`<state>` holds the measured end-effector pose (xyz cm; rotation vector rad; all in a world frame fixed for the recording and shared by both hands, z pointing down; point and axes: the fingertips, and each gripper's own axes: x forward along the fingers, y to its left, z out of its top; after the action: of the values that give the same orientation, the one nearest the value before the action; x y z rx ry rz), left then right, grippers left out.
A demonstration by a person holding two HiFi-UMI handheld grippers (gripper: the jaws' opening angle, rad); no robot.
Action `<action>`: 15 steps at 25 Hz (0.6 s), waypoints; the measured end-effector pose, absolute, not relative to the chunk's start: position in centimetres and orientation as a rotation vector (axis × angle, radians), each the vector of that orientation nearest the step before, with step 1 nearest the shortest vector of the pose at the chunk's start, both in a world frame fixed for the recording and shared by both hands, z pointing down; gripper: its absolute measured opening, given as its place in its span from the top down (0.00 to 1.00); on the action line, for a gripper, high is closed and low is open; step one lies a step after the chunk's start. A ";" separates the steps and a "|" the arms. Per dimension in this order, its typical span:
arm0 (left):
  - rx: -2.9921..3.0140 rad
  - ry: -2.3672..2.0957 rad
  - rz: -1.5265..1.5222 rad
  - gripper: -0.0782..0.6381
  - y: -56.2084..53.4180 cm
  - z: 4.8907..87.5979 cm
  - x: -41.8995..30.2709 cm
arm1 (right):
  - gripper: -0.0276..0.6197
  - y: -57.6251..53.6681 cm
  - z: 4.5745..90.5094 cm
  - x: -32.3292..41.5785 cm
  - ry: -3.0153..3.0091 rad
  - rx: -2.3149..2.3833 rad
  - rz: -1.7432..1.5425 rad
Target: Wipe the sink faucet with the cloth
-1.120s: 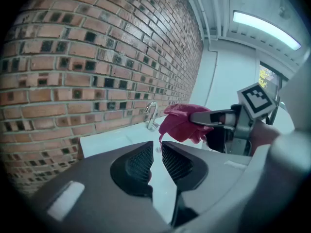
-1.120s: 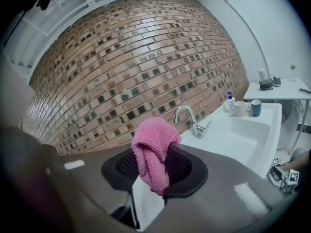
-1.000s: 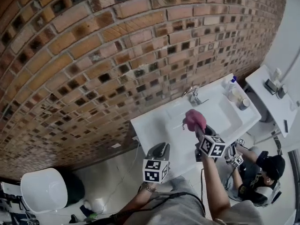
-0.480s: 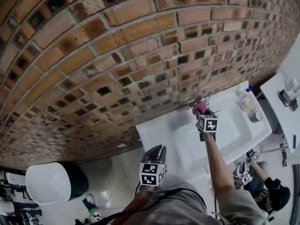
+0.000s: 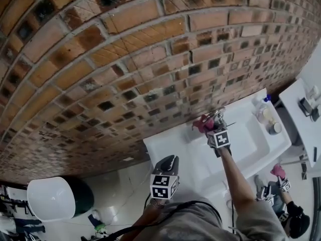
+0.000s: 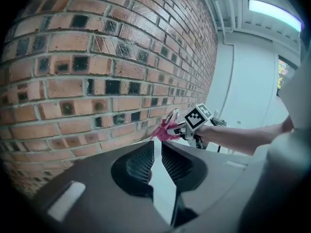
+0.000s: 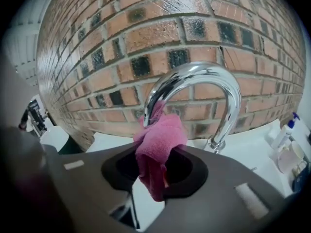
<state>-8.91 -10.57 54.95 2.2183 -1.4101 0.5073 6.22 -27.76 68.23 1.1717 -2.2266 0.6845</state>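
The right tool [image 7: 156,165] is clamping the pink cloth [image 7: 160,140], which is bunching against the spout tip of the chrome faucet [image 7: 209,76] over the white sink [image 5: 251,139]. Being soft, light and limp, the cloth is likely handling best gripped at its bundled middle. The left tool [image 6: 156,160] is hovering empty, jaws slightly parted.

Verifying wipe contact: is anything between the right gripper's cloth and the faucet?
Nothing visible. The pink cloth, clamped in the right gripper, is pressed against the faucet at its spout tip. The left gripper hangs back, open.
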 end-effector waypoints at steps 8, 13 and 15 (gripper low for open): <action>2.162 -1.428 0.507 0.80 -10.6 56.4 -9.1 | 0.79 -24.8 60.2 4.9 -2.597 0.992 0.858; 2.157 -1.417 0.497 0.80 -10.1 56.8 -8.4 | 0.79 -29.3 56.6 8.3 -2.585 1.287 0.793; 2.163 -1.416 0.492 0.80 -9.8 56.7 -8.2 | 0.79 -30.3 56.1 10.0 -2.511 1.407 0.668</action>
<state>-8.17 -9.75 56.67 2.1625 -1.4157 0.4915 10.02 -30.33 56.11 1.4070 -2.5106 0.6676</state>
